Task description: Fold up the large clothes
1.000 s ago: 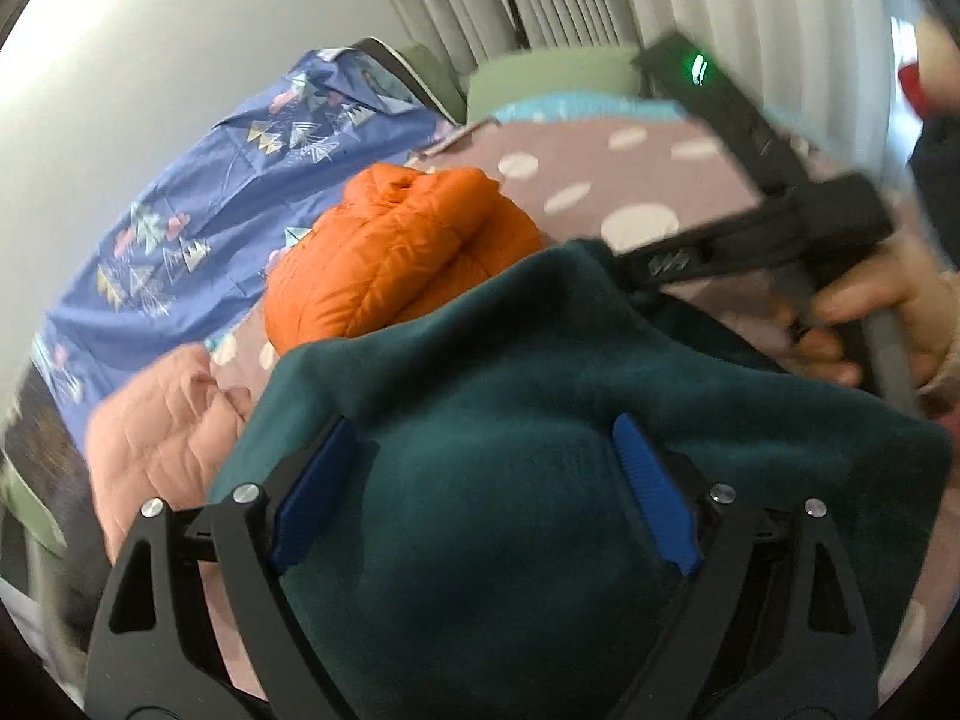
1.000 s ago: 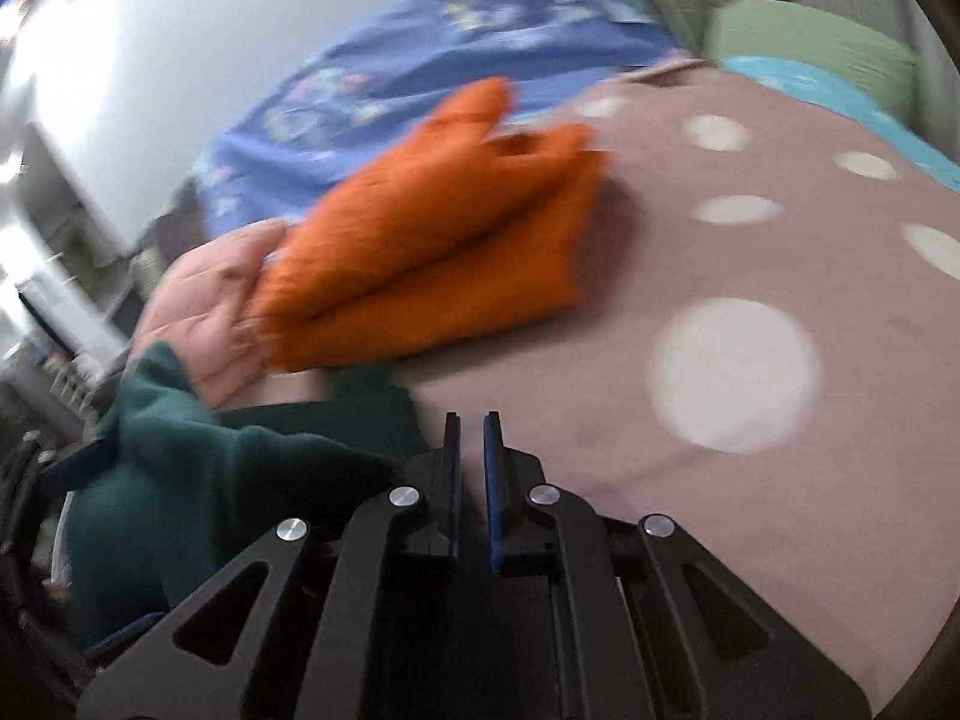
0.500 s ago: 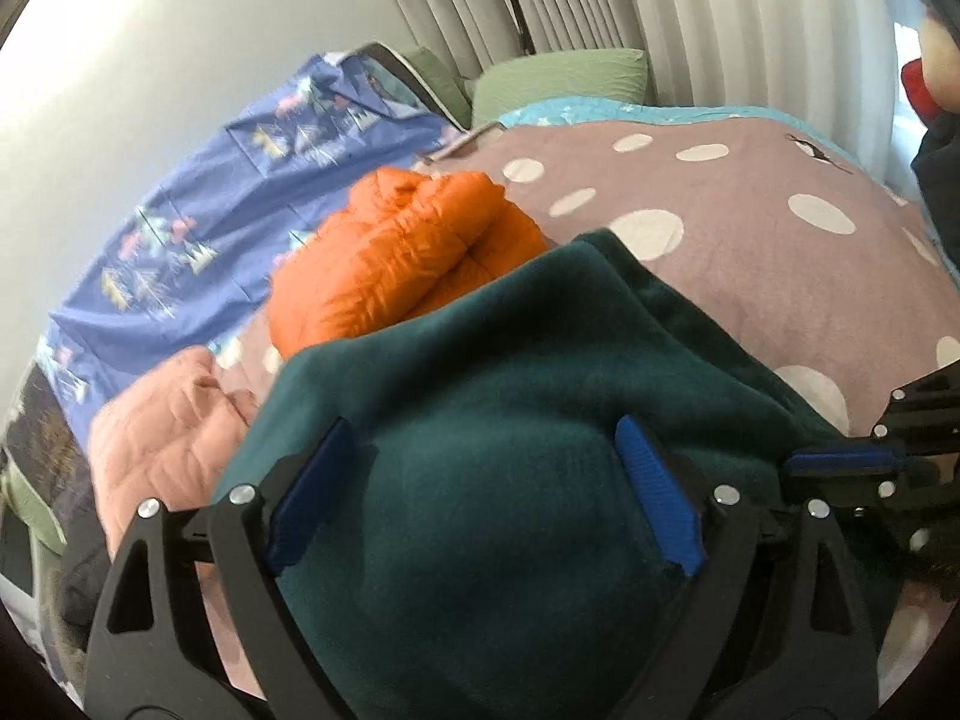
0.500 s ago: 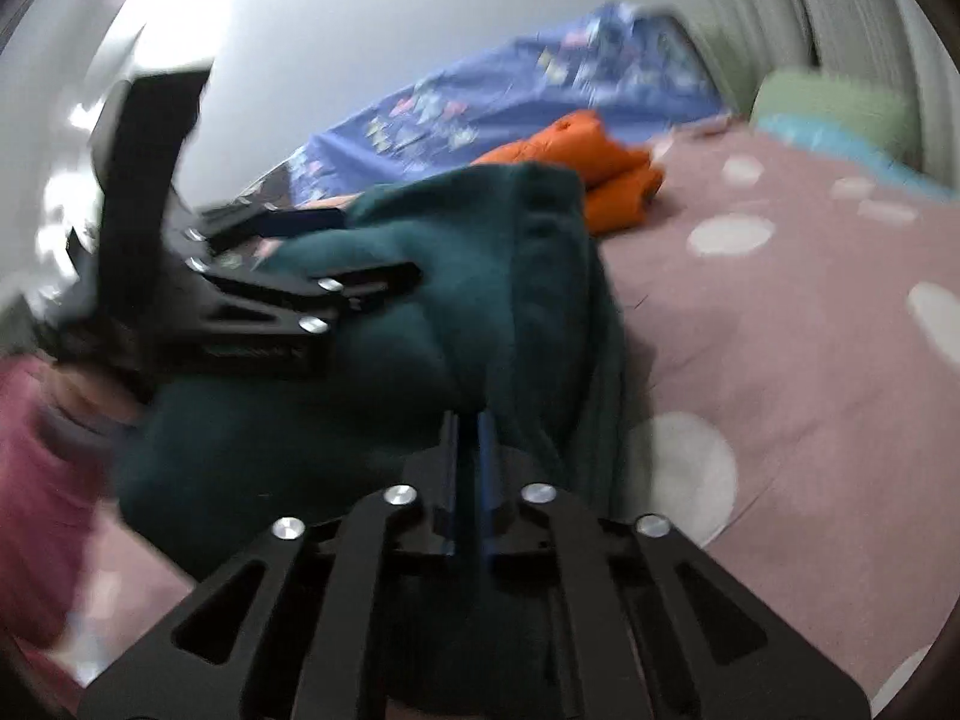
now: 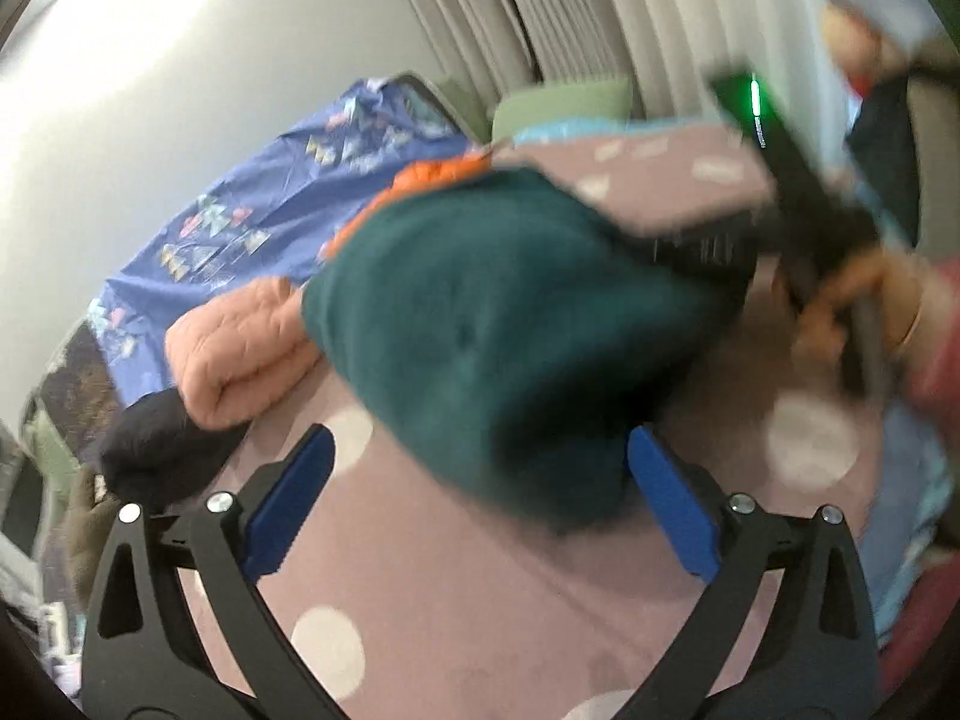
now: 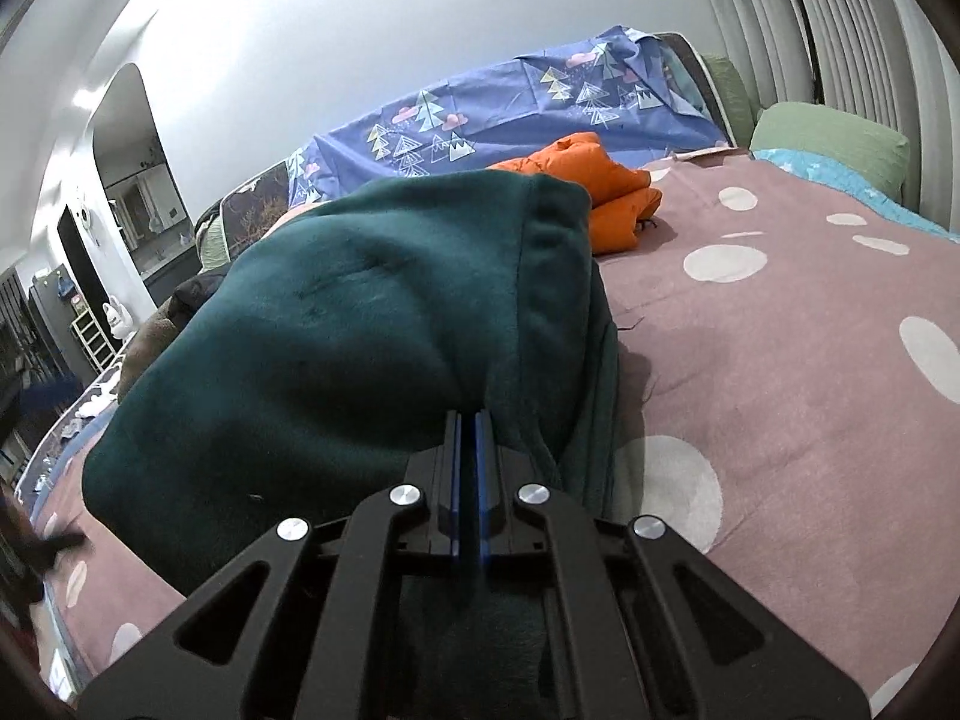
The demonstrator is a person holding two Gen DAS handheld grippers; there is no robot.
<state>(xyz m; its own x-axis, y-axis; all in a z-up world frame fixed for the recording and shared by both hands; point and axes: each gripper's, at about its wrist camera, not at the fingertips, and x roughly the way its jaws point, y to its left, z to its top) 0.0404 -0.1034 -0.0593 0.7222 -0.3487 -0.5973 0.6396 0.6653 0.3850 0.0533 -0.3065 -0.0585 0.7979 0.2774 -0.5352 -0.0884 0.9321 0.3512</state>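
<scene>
A dark green fleece garment (image 6: 360, 324) lies bunched and folded on the dotted mauve bed cover (image 6: 780, 372). My right gripper (image 6: 468, 420) is shut, its tips pinching a fold at the fleece's near edge. From the left wrist the fleece (image 5: 492, 324) is blurred and bulges up ahead. My left gripper (image 5: 480, 438) stands wide with its jaws opening. The fleece's near end hangs between the blue pads (image 5: 666, 504) without being pressed. A person's hand (image 5: 858, 312) holds the right gripper (image 5: 702, 252) against the fleece's right side.
A folded orange puffer jacket (image 6: 600, 192) lies behind the fleece. A pink quilted jacket (image 5: 240, 354) and a black garment (image 5: 162, 456) sit to its left. A blue tree-print sheet (image 6: 480, 114) covers the far side, and a green pillow (image 6: 828, 138) rests by the curtain.
My left gripper pulled back off the fleece, which no longer drapes over its fingers. The right gripper swung from the orange jacket to the fleece's edge and shut on it.
</scene>
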